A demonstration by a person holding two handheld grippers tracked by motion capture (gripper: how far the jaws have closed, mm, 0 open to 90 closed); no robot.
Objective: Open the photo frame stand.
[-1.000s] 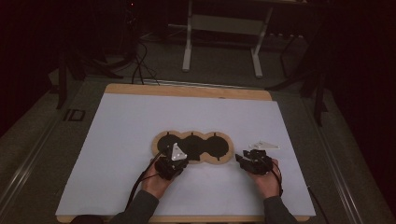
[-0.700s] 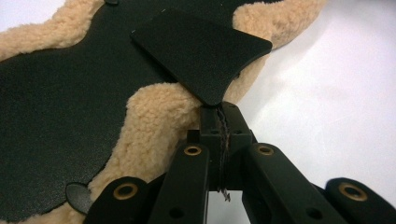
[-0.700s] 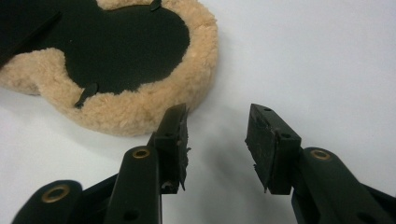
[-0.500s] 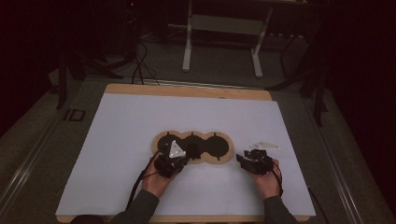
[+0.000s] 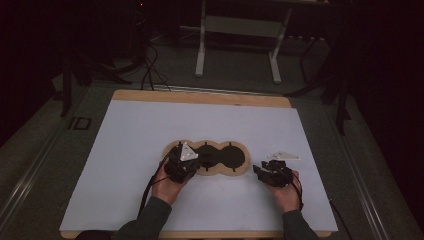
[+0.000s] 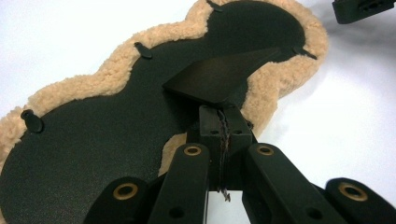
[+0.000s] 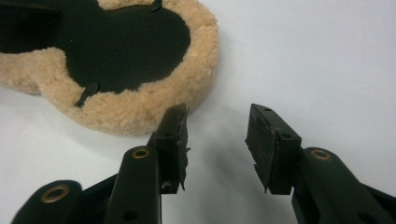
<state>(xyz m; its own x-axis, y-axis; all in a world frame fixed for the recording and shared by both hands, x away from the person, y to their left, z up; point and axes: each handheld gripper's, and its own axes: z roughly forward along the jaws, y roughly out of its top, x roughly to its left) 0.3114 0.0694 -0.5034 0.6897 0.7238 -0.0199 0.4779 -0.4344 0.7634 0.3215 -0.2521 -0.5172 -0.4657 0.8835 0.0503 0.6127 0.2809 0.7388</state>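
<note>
A three-lobed black pad (image 5: 220,156) with a tan fleece rim (image 6: 140,39) lies flat on the white table cover. My left gripper (image 5: 186,165) is at the pad's left lobe. In the left gripper view its jaws (image 6: 219,122) are shut on a thin black flap (image 6: 215,77), lifted off the pad's black face. My right gripper (image 5: 270,172) rests on the white cover just right of the pad. It stands open (image 7: 217,116) with nothing between its fingers, and the fleece rim (image 7: 135,109) lies just beyond its left finger.
The white cover (image 5: 150,130) spans a wood-edged table (image 5: 200,97). Behind the table are a stand's legs (image 5: 202,55) and cables (image 5: 150,75) on a dark floor. The other gripper (image 6: 362,9) shows at the top right of the left gripper view.
My left gripper has edged slightly away from the person over the pad's left lobe, still shut. The right gripper has kept still and open.
</note>
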